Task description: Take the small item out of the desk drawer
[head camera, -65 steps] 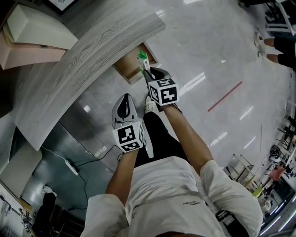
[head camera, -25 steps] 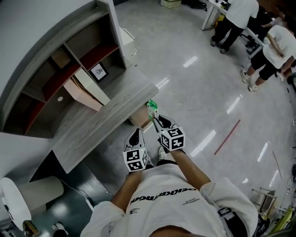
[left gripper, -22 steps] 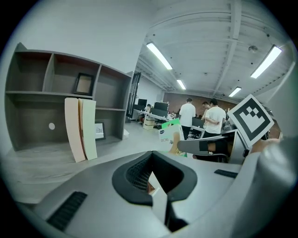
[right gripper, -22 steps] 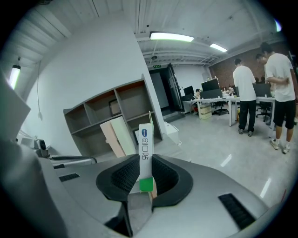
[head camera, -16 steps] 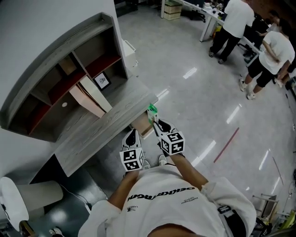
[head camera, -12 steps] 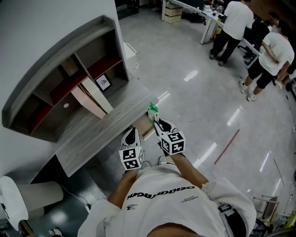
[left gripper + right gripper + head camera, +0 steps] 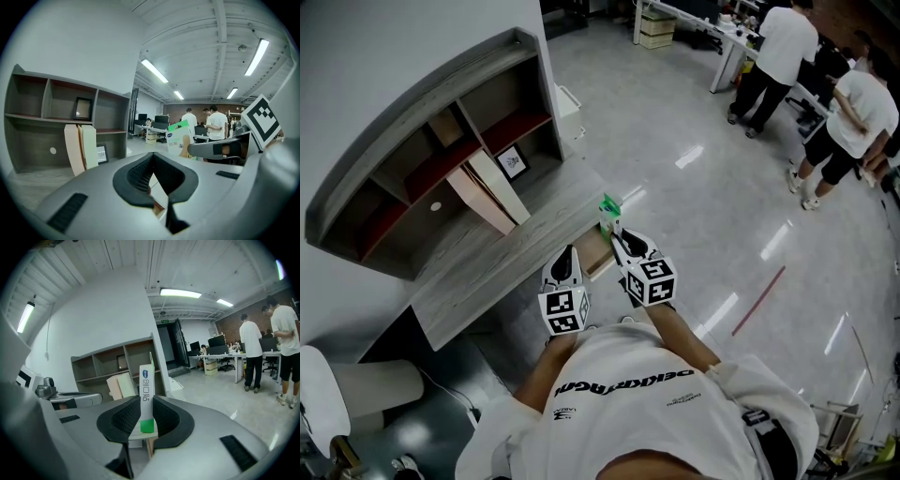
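Right gripper point(image 7: 146, 414): ribbed black pads clamped on the lower end of a slim, upright white-and-green cardboard box point(image 7: 146, 380). In the head view the box sits mid-frame, just above the open light-wood drawer point(image 7: 593, 251). Left gripper point(image 7: 153, 159): curved jaws together, empty. Grey wood-grain desk point(image 7: 506, 258) at centre left.

"Can you see inside the drawer point(image 7: 593, 255)?"

"No, your desk point(image 7: 502, 258) and right tool point(image 7: 614, 234) cover most of it. The box point(image 7: 146, 394) print is too small to read."
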{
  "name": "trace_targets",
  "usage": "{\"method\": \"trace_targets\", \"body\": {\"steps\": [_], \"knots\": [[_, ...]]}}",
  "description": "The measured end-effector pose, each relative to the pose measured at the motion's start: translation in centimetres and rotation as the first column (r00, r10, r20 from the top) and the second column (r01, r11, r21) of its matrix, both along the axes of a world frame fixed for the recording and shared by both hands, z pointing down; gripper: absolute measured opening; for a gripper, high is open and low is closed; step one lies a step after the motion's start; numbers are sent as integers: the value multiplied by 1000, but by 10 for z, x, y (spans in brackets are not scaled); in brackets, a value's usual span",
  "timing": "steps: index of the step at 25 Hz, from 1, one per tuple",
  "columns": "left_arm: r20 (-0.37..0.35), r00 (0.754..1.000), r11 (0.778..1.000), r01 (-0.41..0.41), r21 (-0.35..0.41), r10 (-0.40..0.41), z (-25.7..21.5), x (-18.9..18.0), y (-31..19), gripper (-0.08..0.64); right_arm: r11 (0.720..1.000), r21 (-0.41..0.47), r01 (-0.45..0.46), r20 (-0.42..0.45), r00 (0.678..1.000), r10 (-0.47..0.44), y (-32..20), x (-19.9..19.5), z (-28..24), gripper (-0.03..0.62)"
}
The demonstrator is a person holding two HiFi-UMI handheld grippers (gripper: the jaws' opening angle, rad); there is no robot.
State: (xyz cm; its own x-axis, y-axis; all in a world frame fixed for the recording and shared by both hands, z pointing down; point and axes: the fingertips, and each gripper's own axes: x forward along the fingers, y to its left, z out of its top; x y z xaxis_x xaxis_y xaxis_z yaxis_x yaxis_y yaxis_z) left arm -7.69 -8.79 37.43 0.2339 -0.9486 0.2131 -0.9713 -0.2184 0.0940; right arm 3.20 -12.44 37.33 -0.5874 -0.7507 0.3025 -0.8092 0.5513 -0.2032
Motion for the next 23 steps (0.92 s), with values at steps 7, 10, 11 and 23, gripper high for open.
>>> {"method": "trace_targets", "body": {"steps": [7,10,11,23], "knots": [[-2,1000,1000,10,26,-10,-8,-2,-6,15,999,45,0,7,1000,0,-7,1,-15,107],[2,1000,999,13,34,-13,-11,-2,-10,15,997,76,6,-24,1000,-4,-9,0,-19,107],[3,1000,999,13,34,-13,-11,-3,-10,15,996,83,8,-32,999,-5,-9,-1,-20,107],[23,1000,999,11,44,-12,-12,-3,-14,15,994,110,25,-28,999,-22,-13,-10,-29,107]]}}
